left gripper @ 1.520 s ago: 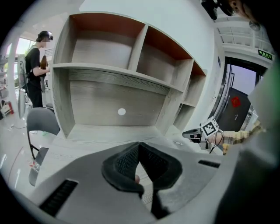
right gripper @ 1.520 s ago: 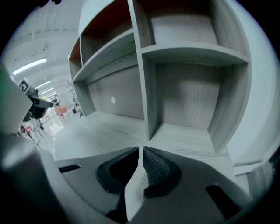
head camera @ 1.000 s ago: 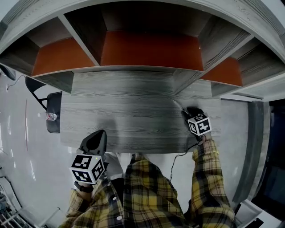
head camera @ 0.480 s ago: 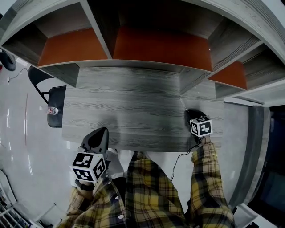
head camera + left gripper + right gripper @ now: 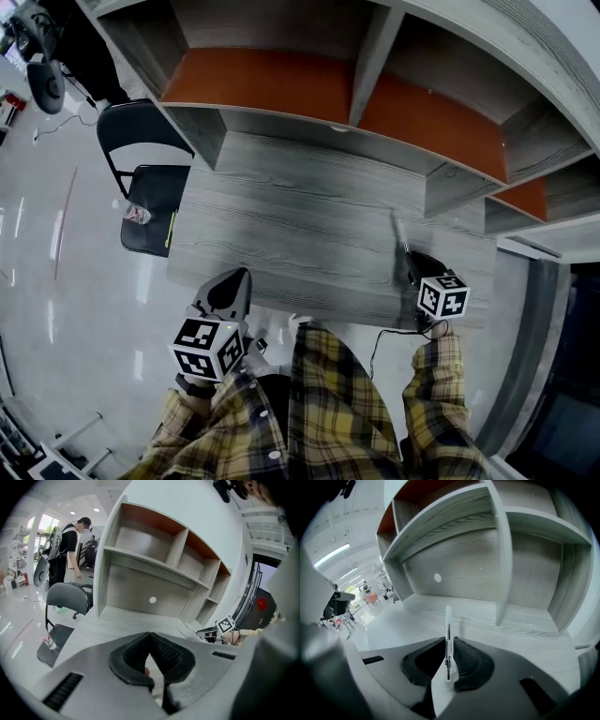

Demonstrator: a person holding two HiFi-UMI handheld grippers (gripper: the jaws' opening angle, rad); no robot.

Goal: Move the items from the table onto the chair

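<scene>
A thin clear pen point(image 5: 448, 634) stands pinched between the pads of my right gripper point(image 5: 449, 660), its tip pointing out ahead over the grey wood table point(image 5: 281, 216). In the head view the right gripper point(image 5: 412, 262) holds the pen point(image 5: 399, 239) near the table's right front. My left gripper point(image 5: 230, 286) hangs at the table's front edge; in its own view the left gripper point(image 5: 151, 656) is shut with nothing in it. The black folding chair point(image 5: 150, 192) stands left of the table, with a small bottle point(image 5: 138, 214) and a yellow-green stick point(image 5: 172, 230) on its seat.
A grey shelf unit point(image 5: 375, 84) with orange back panels rises along the table's far edge. A person point(image 5: 70, 541) stands beyond the chair point(image 5: 65, 602), on a glossy white floor. A cable hangs below the right gripper.
The head view has swung left, bringing the chair further into view. The pen lay on the table ahead of the right gripper; now it sticks out from between the jaws.
</scene>
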